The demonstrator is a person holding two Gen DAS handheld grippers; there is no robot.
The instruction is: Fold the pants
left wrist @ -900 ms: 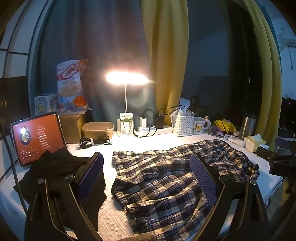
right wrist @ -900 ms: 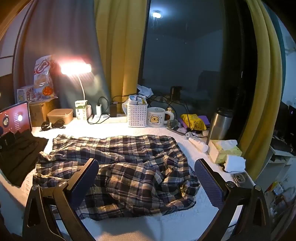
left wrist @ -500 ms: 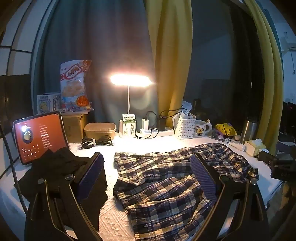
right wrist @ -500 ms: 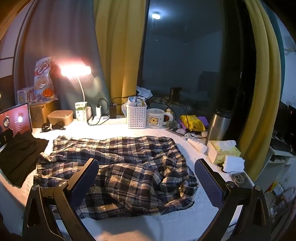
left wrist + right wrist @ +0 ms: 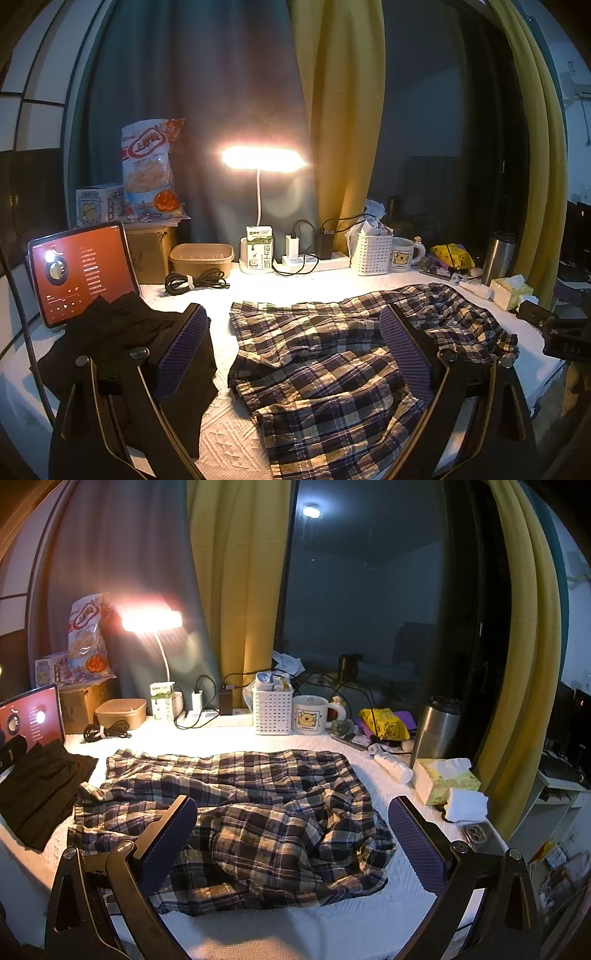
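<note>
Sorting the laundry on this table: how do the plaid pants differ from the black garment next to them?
The plaid pants are checked in navy and cream; the black garment is plain and dark. The pants sprawl rumpled across the middle of the table, while the black garment lies in a smaller, flatter pile at the left edge, by the tablet. Both rest on the white cover, untouched by either gripper.

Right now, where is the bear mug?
In both views the bear mug stands at the table's back edge, just right of the white basket, behind the plaid pants.
</note>
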